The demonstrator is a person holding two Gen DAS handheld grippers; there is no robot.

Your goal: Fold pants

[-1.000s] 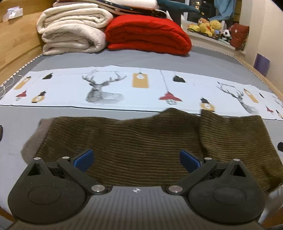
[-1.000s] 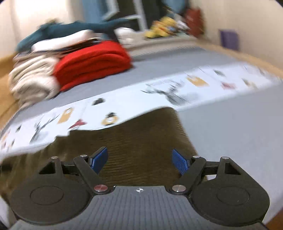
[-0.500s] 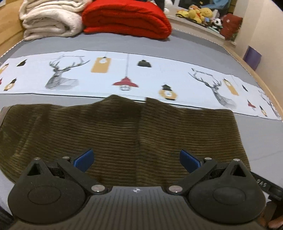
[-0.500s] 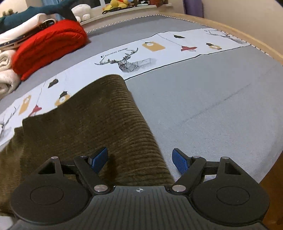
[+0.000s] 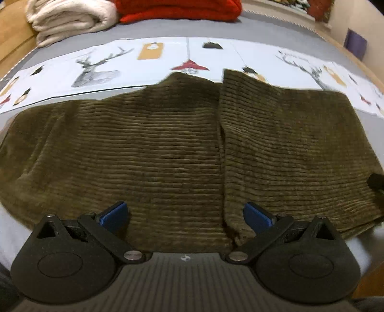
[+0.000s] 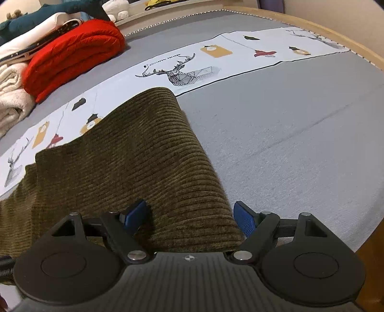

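Olive-brown corduroy pants [image 5: 168,148] lie flat on the grey bed, folded lengthwise, with an overlapping edge running down right of centre [image 5: 222,144]. My left gripper [image 5: 186,216] is open, low over the pants' near edge, its blue pads [image 5: 115,212] straddling the cloth beside that overlap. In the right wrist view the pants [image 6: 134,156] end in a rounded right-hand fold. My right gripper [image 6: 190,218] is open over the near right corner, its blue pads [image 6: 242,219] either side of it. Neither holds anything.
A white printed strip with deer and lanterns [image 5: 148,57] lies behind the pants. A red quilt [image 6: 72,55] and cream blankets [image 5: 69,16] are stacked at the back. The wooden bed edge [image 6: 369,242] is close on the right. Grey sheet [image 6: 288,134] spreads right of the pants.
The left gripper has moved forward and lower over the pants, which now fill its view. The right gripper has moved closer to the pants' right corner. Both stay open.
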